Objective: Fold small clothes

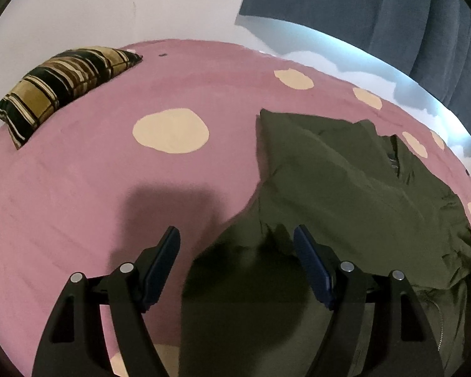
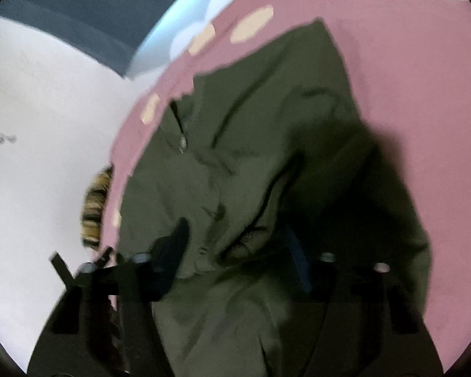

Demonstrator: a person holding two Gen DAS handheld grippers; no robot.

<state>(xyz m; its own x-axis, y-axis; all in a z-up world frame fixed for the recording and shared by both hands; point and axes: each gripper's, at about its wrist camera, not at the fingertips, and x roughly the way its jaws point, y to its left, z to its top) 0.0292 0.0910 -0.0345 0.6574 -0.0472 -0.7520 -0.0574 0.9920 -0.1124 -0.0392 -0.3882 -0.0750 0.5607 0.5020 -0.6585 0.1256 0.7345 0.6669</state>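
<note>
Left wrist view: the left gripper, fingers apart, hovers over a rumpled olive jacket on the pink spotted bedsheet; only here, a striped pillow lies flat. Right wrist view, blurred: the right gripper, fingers spread, hangs above the jacket's matte folds.

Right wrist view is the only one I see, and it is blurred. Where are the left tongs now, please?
Observer: The left tongs are open and empty, above the near left edge of the olive green jacket.
Operator: Are both fingers over the cloth?
Observer: No. The left finger is over the pink bedsheet; only the right finger is over the jacket.
</note>
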